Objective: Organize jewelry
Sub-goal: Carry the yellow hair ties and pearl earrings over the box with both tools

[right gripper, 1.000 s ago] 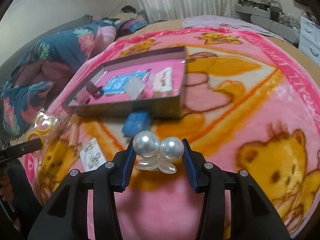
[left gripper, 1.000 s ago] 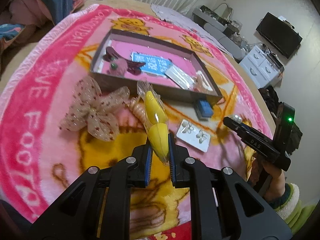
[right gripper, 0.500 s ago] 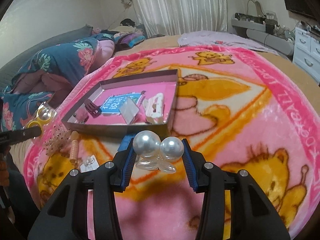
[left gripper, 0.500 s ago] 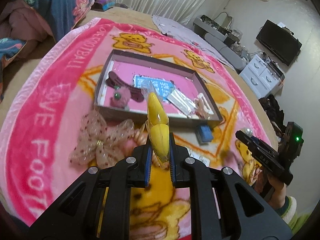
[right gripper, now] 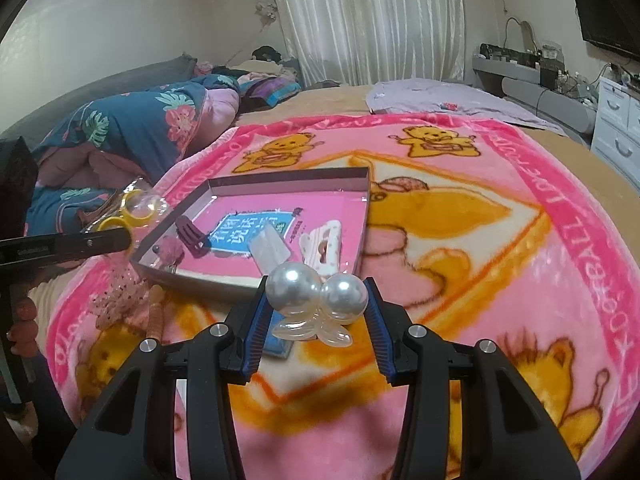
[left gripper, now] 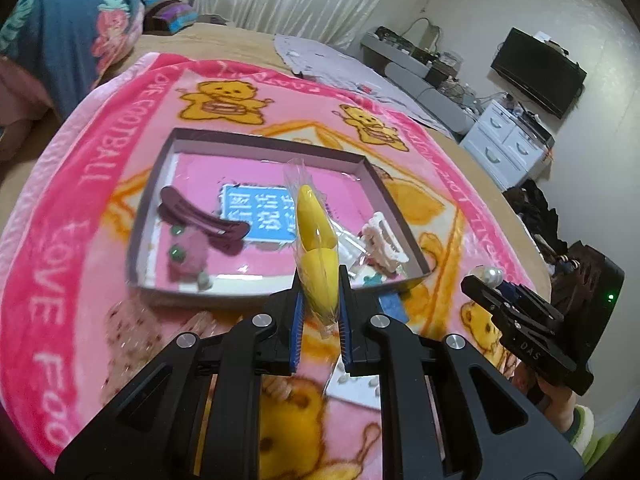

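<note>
Between the left gripper (left gripper: 319,300) pads, clamped tight, sits the bagged yellow clip (left gripper: 316,252) (the right gripper (right gripper: 318,304) likewise pinches the pearl clip (right gripper: 316,292)), so carry both toward 12 o'clock over the tray (left gripper: 256,292) rim before releasing low.

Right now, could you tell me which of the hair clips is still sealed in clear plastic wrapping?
The yellow hair clip, held in the left gripper. The maroon clip and white claw clip lie unwrapped in the tray.
</note>
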The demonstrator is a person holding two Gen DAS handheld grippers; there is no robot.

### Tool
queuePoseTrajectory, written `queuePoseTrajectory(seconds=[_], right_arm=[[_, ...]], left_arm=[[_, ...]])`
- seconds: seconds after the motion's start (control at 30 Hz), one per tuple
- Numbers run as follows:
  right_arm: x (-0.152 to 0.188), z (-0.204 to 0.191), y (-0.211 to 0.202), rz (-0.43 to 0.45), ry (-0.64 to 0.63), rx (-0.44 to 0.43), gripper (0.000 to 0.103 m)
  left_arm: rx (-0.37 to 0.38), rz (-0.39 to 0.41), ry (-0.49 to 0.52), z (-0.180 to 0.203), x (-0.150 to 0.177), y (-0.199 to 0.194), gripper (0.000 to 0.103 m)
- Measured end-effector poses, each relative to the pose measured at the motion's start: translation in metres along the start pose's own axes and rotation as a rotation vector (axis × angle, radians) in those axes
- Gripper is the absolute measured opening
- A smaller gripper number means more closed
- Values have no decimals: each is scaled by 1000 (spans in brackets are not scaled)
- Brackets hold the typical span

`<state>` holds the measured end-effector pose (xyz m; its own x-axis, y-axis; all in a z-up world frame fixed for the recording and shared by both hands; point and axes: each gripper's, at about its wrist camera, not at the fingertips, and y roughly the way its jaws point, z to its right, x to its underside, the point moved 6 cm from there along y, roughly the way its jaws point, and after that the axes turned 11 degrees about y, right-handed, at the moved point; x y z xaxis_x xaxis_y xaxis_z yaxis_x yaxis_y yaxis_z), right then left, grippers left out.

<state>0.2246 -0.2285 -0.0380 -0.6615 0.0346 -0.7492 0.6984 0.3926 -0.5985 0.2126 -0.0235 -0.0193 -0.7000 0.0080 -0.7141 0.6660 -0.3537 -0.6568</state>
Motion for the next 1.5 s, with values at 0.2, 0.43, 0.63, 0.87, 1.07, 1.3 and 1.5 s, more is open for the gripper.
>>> queuePoseTrajectory(seconds=[0.2,0.43,0.63,0.87,1.07,1.3,1.5], right_arm=[[-14,-10,7,6,-21,-14,43],[-36,-18,18,31,-47,-13,43],[-45,-22,35,24,-68,-4,43],[-54,-25,58,4,-93,12,43],[-55,-30,80,-46,-94,-6,43],[-54,-33,102,-96,-89,-21,43],[-50,-38,119,-137,-107,-24,43]], left_arm=[[9,-11,20,0,-10,14,8],[29,-37,11,-6,-14,33,8],[63,-49,21,-8,-17,48,8],[82,-70,42,-10,-18,65,8],[87,-84,51,-11,-15,74,8],[64,-107,50,-18,-9,84,8],[44,-113,45,-25,-7,84,8]])
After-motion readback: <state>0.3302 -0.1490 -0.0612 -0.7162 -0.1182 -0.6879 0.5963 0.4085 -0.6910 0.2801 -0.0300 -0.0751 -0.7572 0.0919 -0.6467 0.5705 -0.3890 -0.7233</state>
